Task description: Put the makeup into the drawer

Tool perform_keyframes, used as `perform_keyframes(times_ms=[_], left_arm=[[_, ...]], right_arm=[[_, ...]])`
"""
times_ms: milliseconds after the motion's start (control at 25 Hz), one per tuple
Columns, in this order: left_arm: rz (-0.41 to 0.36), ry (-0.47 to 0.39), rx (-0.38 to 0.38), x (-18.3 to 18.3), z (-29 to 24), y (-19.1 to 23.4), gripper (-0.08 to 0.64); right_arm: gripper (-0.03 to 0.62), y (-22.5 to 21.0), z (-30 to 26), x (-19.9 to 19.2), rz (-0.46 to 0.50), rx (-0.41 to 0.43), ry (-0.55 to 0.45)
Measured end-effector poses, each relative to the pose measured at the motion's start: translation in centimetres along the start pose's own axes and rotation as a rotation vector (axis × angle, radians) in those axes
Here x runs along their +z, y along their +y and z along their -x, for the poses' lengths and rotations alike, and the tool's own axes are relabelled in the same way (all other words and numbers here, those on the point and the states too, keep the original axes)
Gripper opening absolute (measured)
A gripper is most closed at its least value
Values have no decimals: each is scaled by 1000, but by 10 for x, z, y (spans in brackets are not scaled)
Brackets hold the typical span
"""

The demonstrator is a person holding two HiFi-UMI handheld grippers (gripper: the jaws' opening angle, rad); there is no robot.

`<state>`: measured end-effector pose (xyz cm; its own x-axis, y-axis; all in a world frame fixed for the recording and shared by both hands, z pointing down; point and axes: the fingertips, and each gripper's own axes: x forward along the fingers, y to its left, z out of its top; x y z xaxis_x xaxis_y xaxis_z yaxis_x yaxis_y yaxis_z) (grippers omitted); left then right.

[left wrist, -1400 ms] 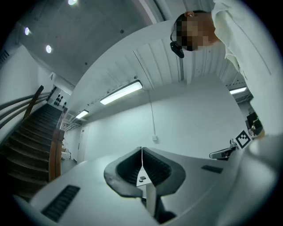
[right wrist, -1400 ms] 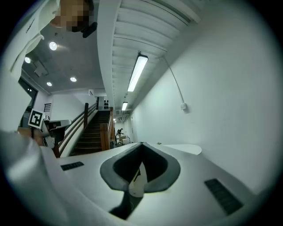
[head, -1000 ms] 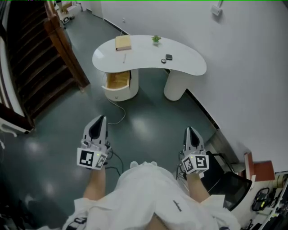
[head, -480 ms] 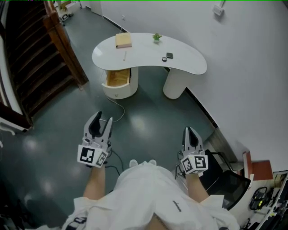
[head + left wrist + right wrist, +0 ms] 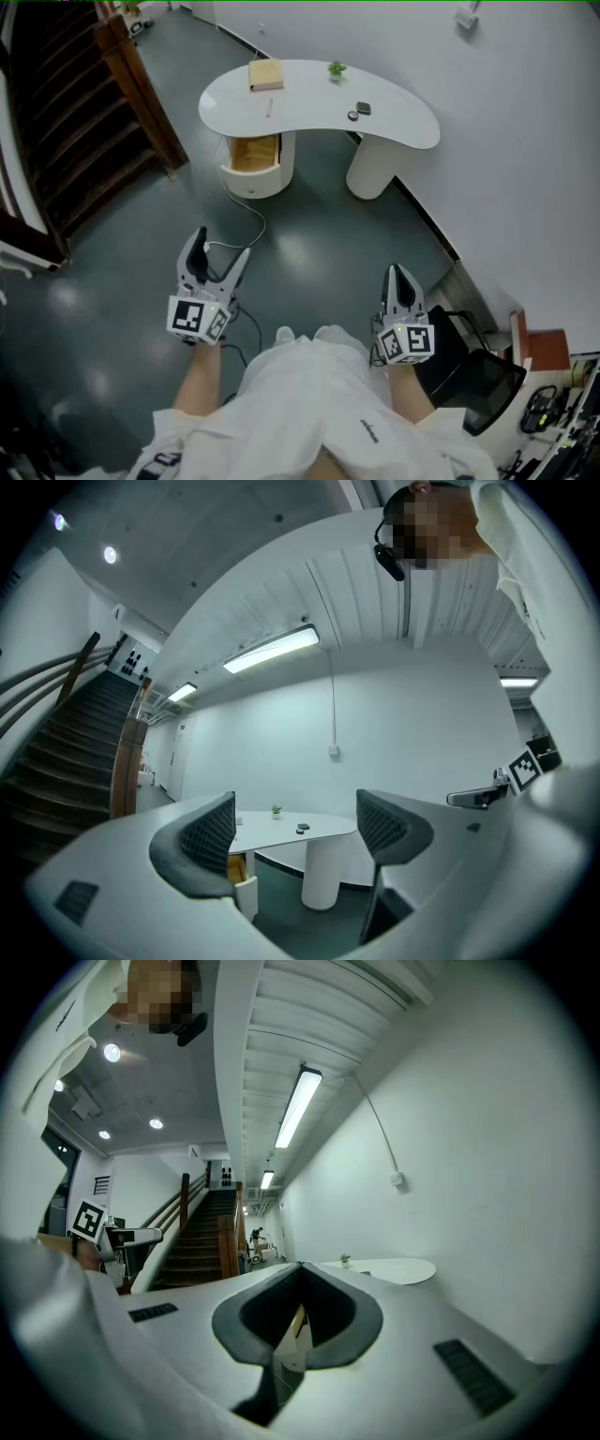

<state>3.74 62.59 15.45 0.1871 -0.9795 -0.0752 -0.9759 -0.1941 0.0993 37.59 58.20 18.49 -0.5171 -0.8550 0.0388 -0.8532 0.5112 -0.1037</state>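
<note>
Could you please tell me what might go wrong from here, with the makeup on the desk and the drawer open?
A cable trails over the floor from the desk toward the person's feet; it could trip them. The small compacts lie near the desk's front edge; a clumsy grab might knock them off.

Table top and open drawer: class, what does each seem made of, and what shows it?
Table top: likely painted or laminated board, smooth uniform white. Drawer: inside looks like pale wood, tan against its white front; grain too small to tell.
</note>
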Motion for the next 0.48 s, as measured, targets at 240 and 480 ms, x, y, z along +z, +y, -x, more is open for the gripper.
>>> perform_keyframes(times_ms=[240,480], left_arm=[[6,32,16,-11,3,14,388],[13,29,22,-9,-7,21,388]], right_arm=[[17,12,-1,-9,-4,1,18],[17,12,-20,-5,-3,10,13]])
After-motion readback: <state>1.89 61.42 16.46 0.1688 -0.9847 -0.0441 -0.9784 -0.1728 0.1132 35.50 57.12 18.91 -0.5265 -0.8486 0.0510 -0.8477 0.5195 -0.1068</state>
